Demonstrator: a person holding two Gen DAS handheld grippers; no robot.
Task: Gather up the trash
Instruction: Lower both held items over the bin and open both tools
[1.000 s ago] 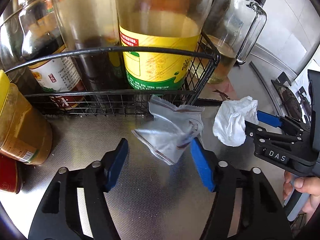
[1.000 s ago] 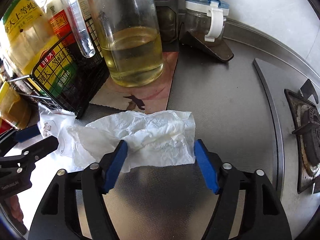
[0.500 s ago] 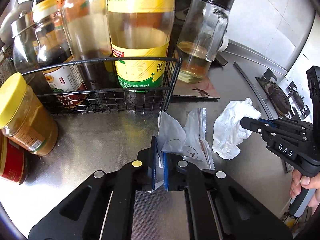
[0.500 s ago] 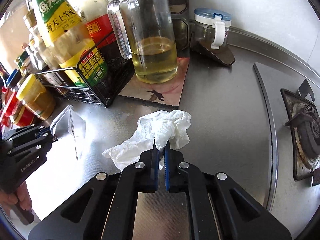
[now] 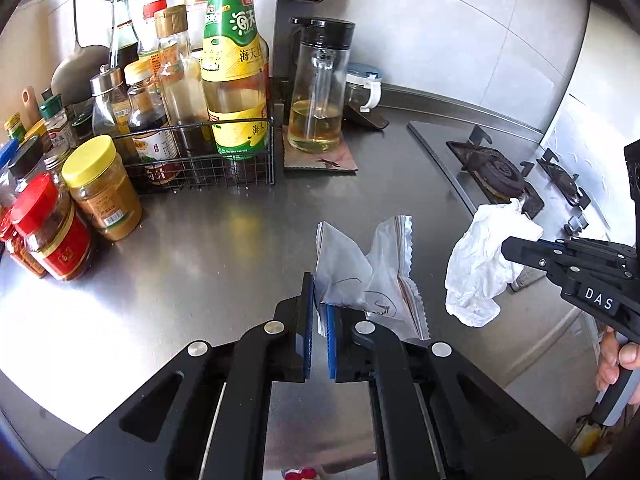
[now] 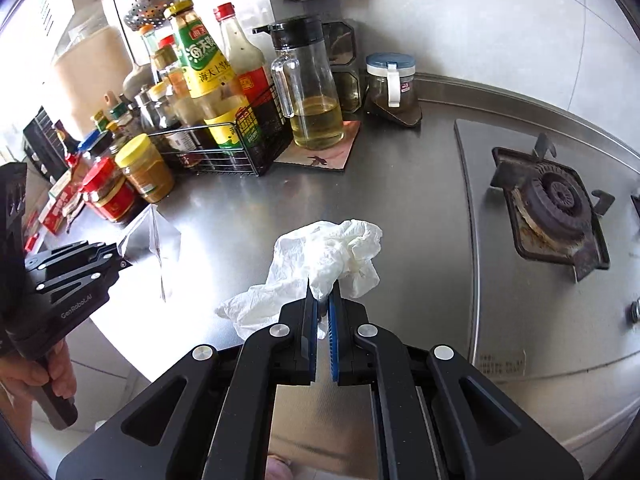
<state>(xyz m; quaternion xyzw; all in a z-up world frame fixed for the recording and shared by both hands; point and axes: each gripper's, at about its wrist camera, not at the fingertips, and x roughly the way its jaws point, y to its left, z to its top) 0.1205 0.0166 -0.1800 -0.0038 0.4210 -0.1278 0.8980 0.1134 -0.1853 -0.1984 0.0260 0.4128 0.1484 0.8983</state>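
Black left gripper, blue pads, silver screws (right gripper alike, stamped "DAS").

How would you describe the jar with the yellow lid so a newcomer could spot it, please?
On the steel counter, find the black wire basket of tall bottles. The amber jar with the yellow lid stands just outside its left end. Its neighbouring jar has a red lid and label.

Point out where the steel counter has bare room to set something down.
Bare steel counter runs between the wire basket and the gas burner, in front of the oil jug on its mat. It is crowded at the left, with the yellow-lidded jar, red-lidded jar and bottles.
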